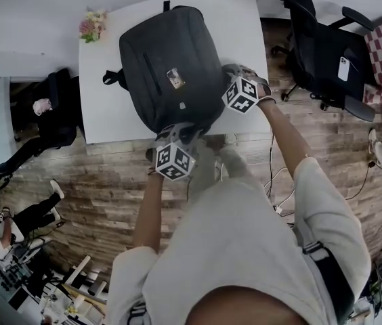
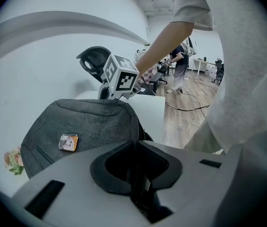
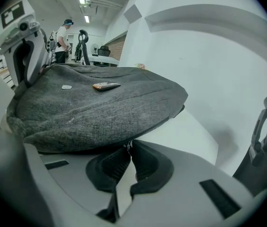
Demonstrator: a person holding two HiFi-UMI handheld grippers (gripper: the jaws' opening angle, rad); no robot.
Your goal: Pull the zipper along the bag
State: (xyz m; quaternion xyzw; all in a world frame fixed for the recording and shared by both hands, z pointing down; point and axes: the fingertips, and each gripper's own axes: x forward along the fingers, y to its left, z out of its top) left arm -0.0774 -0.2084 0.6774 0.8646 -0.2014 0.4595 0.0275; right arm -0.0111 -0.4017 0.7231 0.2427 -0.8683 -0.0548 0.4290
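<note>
Backpack (image 1: pixel 167 66): dark grey, lying flat on the white table (image 1: pixel 245 19), with a small picture badge (image 1: pixel 174 78) face up on its front panel.

Left gripper (image 2: pixel 136 174): in the head view I hold it at the backpack's 6 o'clock edge. Its jaws are clamped on a dark strip of the backpack. I cannot tell whether this is strap or seam.

Right gripper (image 3: pixel 129 150): I hold it at the backpack's 3 o'clock edge. Its jaws are clenched together, the tips pinching the small metal zipper pull (image 3: pixel 129 144) just under the overhanging side of the backpack.

Surroundings: flowers (image 1: pixel 93 26) at the table's 10 o'clock corner. An office chair (image 1: pixel 320 46) stands off the table at 3 o'clock.
</note>
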